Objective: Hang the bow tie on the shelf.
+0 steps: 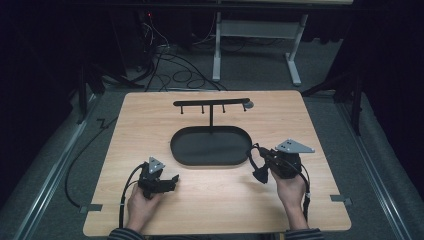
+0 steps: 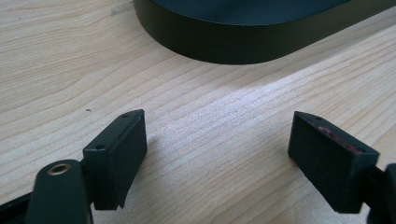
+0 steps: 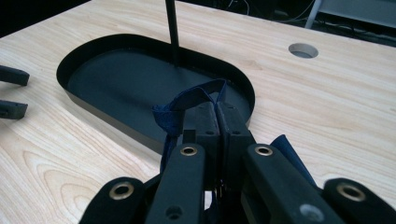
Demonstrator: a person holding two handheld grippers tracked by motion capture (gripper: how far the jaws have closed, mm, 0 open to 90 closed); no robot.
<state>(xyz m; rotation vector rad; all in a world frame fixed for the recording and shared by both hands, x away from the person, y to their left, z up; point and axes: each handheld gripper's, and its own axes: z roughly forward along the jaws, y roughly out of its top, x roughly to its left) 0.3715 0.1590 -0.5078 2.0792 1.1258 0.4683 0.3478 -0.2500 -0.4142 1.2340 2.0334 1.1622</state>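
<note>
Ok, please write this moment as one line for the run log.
left gripper: open, over bare table | right gripper: shut on dark blue strap, beside oval tray | T-stand hooks: nothing hung

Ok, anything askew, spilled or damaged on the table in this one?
Nothing stands out. The black tray sits flat with its hanger stand upright; the right gripper is shut on a dark blue strap.

The person's left hand [image 1: 141, 206] came in from the bottom edge and held the left gripper [image 1: 172, 181] low, pointing right and slightly forward, its jaws spread wide apart with nothing between them. The right hand [image 1: 289, 190] held the right gripper [image 1: 257, 165] higher, pointing left, its jaws pressed together on a dark blue strap [image 3: 187, 100]. Striped sleeve cuffs showed at both wrists.
</note>
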